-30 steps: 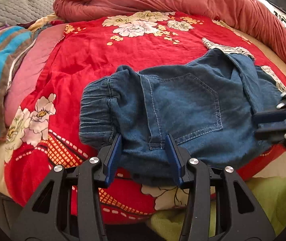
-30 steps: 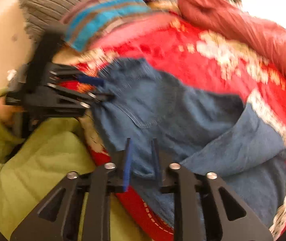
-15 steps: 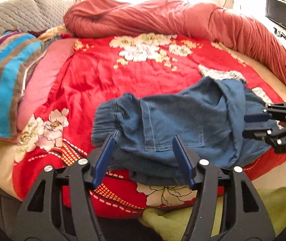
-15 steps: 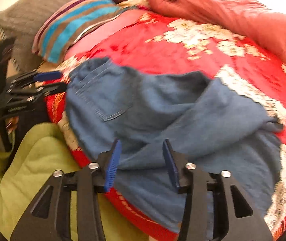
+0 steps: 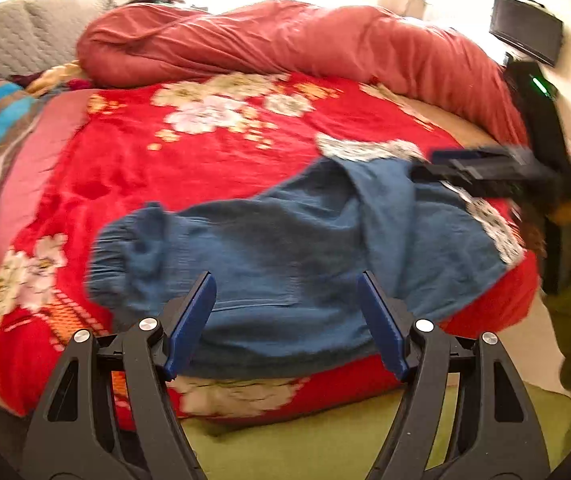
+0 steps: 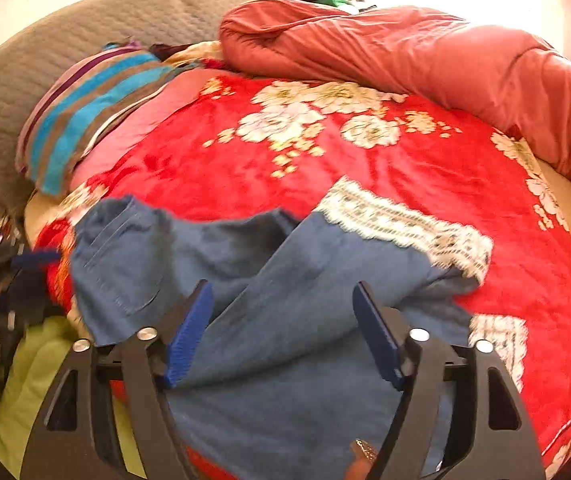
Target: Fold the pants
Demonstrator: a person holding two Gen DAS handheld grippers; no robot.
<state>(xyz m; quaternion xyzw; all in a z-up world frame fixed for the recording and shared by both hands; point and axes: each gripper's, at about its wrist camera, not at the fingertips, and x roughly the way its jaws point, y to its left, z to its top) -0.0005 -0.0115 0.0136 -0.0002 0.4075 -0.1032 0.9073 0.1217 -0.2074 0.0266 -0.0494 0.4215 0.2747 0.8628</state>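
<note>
Striped pillow (image 6: 85, 120) at 9 o'clock of bed, grey quilted headboard (image 6: 97, 36) behind it. Red floral blanket (image 6: 325, 176) covers bed; rolled pink-red duvet (image 6: 445, 60) from 12 to 3 o'clock. Pants (image 6: 269, 320), blue denim with lace-trimmed hems, lie rumpled on blanket at 6 o'clock, near bed edge. Left hand-held gripper (image 5: 285, 324) fingers spread wide, empty, just before waistband end. Right hand-held gripper (image 6: 281, 332) likewise spread, empty, over leg fabric. Green fabric (image 5: 325, 436) below bed edge. Dark screen (image 5: 525, 28) on wall at 2 o'clock. Bright window light at 12.
</note>
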